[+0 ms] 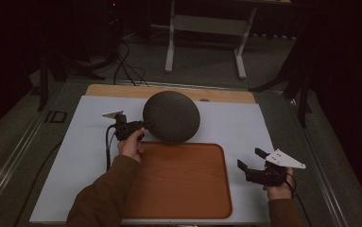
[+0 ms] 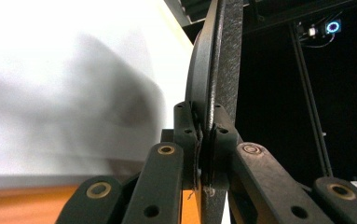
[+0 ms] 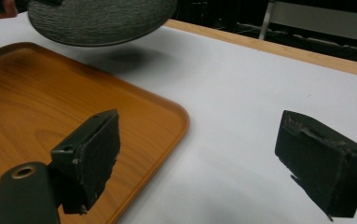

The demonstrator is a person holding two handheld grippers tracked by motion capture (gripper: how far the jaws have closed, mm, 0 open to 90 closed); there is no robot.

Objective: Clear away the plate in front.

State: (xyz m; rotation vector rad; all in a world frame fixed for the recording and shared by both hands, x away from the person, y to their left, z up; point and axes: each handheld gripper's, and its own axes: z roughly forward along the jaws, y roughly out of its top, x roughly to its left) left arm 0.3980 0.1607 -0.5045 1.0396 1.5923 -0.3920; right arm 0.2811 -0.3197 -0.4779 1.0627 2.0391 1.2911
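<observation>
Nearest me in the high view, my right gripper [image 1: 248,161] hovers wide open and empty beside the wooden tray [image 1: 183,189] on the white bench [image 1: 79,156]. Left gripper view: my left gripper [image 2: 204,133] is clamped on the dark plate's [image 2: 223,56] rim. Right gripper view: the plate [image 3: 101,21] hangs above the tray's [image 3: 36,102] far edge.

No text, label, brand, number or sign can be read in any of the views.
</observation>
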